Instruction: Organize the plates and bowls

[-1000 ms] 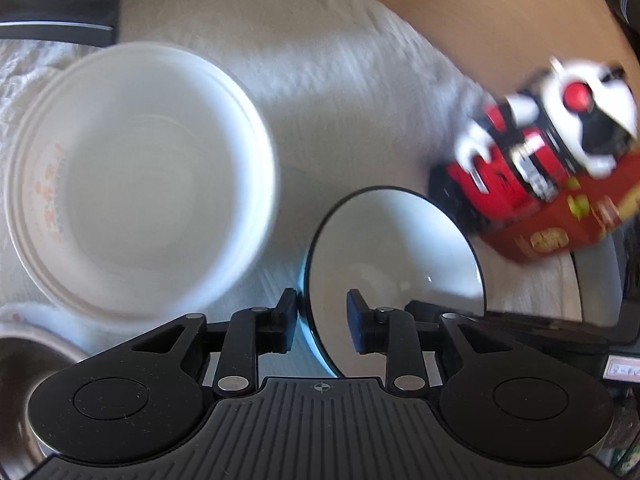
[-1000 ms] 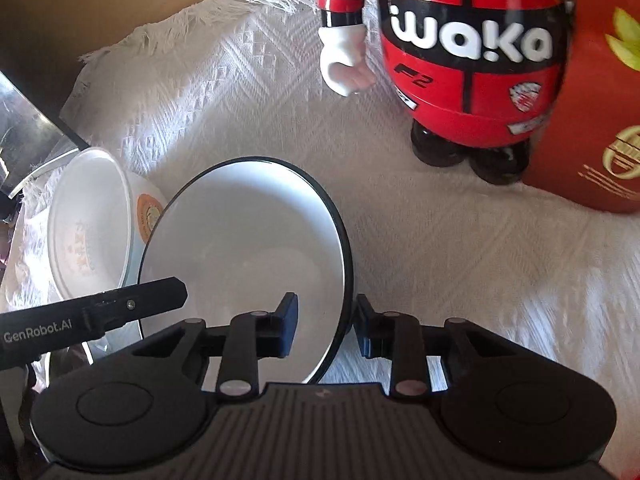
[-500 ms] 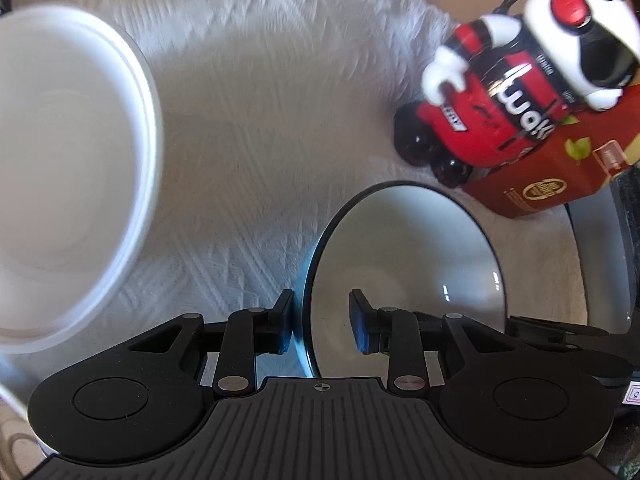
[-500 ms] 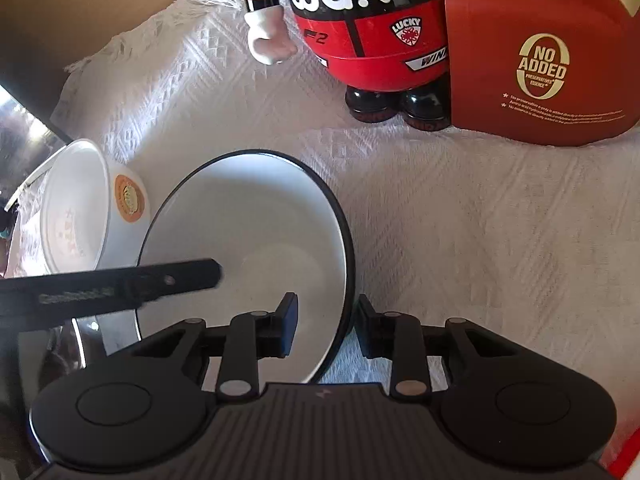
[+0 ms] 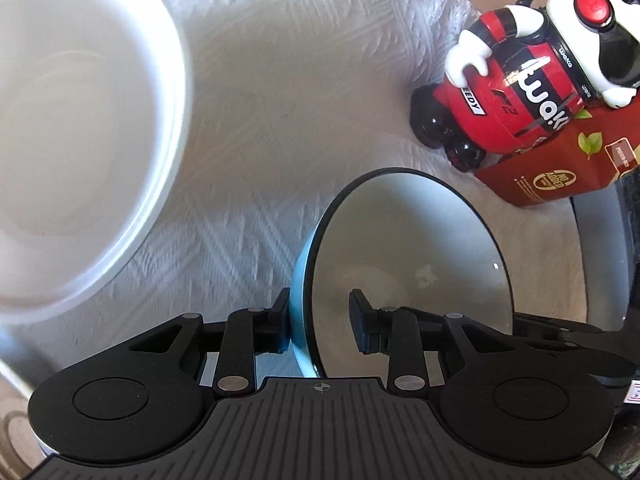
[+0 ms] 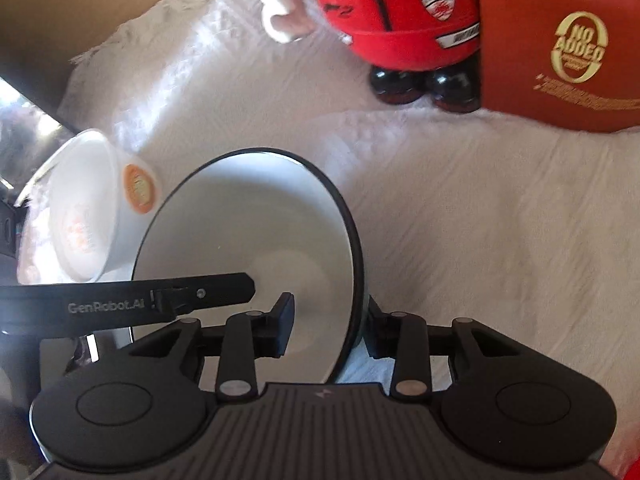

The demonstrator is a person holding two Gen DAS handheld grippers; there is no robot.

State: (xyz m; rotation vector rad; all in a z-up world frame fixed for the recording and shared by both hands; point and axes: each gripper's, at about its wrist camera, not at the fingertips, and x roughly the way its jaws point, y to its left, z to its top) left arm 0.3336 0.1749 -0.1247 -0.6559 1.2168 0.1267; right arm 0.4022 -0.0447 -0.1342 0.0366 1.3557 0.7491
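Both views are taken from just behind each tool, angled steeply down and close over the white cloth (image 5: 280, 80). The black-rimmed bowl (image 5: 408, 248) at 6 o'clock and the red figurine (image 6: 392, 20) at 1 o'clock are shared.

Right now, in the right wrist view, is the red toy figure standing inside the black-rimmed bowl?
No, the red toy figure stands on the white cloth behind the black-rimmed bowl, beside the red carton.
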